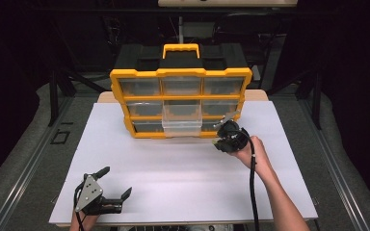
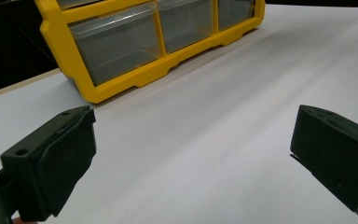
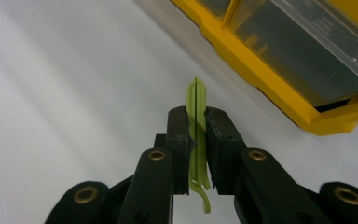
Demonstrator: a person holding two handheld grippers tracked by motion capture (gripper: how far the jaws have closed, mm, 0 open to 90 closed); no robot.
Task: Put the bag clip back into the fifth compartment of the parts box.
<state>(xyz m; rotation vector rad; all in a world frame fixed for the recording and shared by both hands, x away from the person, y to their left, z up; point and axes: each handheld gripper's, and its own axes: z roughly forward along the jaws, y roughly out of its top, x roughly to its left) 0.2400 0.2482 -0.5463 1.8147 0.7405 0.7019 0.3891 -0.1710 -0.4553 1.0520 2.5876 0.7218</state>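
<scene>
My right claw is clamped on a thin, pale-green plastic clip, held above the white surface just beside the yellow drawer organiser. It looks light and flexible; I grip mid-length. My left claw rests apart.

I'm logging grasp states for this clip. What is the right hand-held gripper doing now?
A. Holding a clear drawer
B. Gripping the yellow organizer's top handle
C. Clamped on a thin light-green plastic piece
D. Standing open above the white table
C: in the right gripper view, the right hand-held gripper has its black jaws closed on a thin light-green plastic piece, near the yellow drawer organizer.
</scene>
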